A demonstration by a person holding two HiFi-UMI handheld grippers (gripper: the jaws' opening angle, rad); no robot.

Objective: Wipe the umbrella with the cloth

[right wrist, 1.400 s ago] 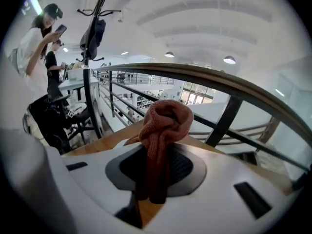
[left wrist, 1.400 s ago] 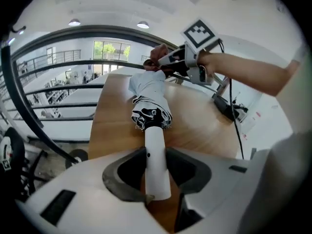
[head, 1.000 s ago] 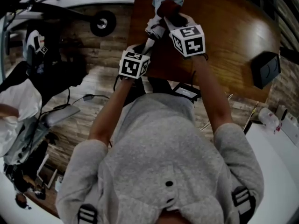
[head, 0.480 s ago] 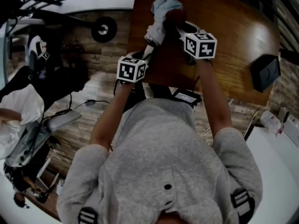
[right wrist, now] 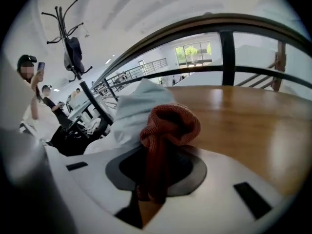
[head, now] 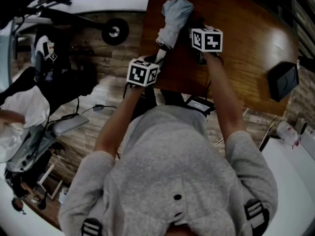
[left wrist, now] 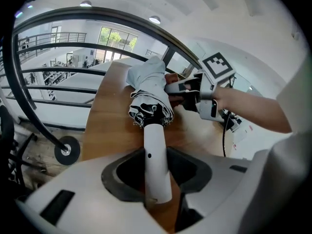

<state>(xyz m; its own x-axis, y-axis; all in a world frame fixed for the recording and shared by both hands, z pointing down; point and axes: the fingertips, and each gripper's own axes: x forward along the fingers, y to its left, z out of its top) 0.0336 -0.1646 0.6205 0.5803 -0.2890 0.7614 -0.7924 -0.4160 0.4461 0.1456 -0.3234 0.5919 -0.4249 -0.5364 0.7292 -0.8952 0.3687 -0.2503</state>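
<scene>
– Confirming tool states: what do you hold?
– Your left gripper [left wrist: 158, 189] clamps the white handle [left wrist: 155, 160] of the umbrella [left wrist: 148, 89]; the folded canopy [head: 174, 16] lies over the wooden table [head: 246, 28]. Your right gripper [right wrist: 151, 189] is closed on the red cloth [right wrist: 168, 126], held at the canopy.

left hand-held gripper [left wrist: 157, 177]: clamped | right hand-held gripper [right wrist: 153, 177]: clamped | arms [head: 224, 102]: outstretched

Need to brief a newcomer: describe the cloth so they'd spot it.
Over the brown wooden table, find the folded pale umbrella. Beside it, pinched in the right tool, is the cloth: rust-red, ribbed, bunched, unlike the pale umbrella.
</scene>
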